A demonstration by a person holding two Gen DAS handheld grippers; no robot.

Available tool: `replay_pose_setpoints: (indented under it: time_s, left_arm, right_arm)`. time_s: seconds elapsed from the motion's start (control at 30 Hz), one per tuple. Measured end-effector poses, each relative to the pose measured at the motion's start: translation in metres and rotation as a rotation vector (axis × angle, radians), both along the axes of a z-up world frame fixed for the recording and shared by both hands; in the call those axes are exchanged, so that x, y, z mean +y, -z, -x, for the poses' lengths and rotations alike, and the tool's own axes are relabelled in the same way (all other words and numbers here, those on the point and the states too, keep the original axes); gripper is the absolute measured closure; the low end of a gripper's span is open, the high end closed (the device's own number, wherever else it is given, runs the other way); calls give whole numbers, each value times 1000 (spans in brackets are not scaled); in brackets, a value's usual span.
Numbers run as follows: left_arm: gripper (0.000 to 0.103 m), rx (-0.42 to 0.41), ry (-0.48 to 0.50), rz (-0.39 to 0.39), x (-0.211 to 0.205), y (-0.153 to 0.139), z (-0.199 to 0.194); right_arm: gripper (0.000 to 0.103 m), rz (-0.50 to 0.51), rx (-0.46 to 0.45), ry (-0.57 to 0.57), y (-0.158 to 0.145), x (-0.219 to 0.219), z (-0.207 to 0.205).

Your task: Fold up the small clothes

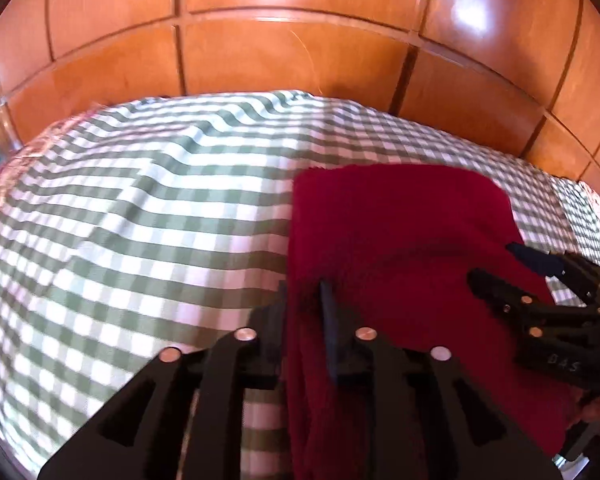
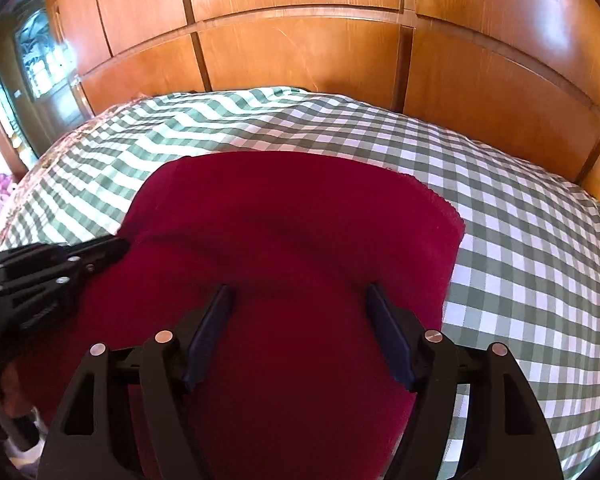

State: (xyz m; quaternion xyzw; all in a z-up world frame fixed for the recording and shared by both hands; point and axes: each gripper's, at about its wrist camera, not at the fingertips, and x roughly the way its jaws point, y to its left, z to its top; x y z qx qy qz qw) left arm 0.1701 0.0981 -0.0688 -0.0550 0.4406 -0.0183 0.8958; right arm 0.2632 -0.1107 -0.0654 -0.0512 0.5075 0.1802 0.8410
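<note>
A dark red cloth (image 2: pixel 292 220) lies on the green-and-white checked cover (image 2: pixel 520 240). In the left wrist view the red cloth (image 1: pixel 400 220) fills the right half. My left gripper (image 1: pixel 306 292) is shut on the cloth's left edge, with a fold of red fabric pinched between its jaws; it also shows in the right wrist view (image 2: pixel 120 246) at the cloth's left edge. My right gripper (image 2: pixel 298 292) is open, its blue-padded fingers spread over the middle of the cloth, holding nothing. It shows at the right in the left wrist view (image 1: pixel 496 260).
A wooden panelled wall (image 2: pixel 300 40) stands right behind the checked surface. A glass-fronted cabinet (image 2: pixel 32 72) is at the far left. The checked cover (image 1: pixel 140 220) stretches to the left of the cloth.
</note>
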Motion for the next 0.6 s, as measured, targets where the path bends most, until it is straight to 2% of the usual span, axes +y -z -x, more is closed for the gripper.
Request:
replay_pose_setpoints:
  time_s: [0.1, 0.13, 0.2, 0.23, 0.3, 0.33, 0.47, 0.6]
  left_arm:
    - [79, -36, -26, 18, 4, -16, 13]
    - [71, -43, -26, 22, 4, -20, 18]
    - [65, -48, -20, 25, 2, -23, 26]
    - [64, -53, -15, 20, -1, -25, 31]
    - [57, -57, -6, 6, -4, -25, 38]
    - [54, -58, -6, 7, -4, -25, 41]
    - [48, -59, -1, 20, -3, -24, 49]
    - [47, -54, 11, 28, -4, -21, 55]
  right_arm:
    - [34, -11, -10, 4, 0, -3, 3]
    - [33, -12, -14, 5, 0, -4, 3]
    - [31, -9, -23, 6, -2, -4, 3]
    - [29, -9, -29, 8, -4, -3, 4]
    - [14, -15, -43, 11, -12, -5, 7]
    - [13, -28, -52, 16, -18, -7, 10]
    - [11, -105, -41, 57, -31, -27, 18]
    - [11, -262, 49, 129, -29, -60, 27]
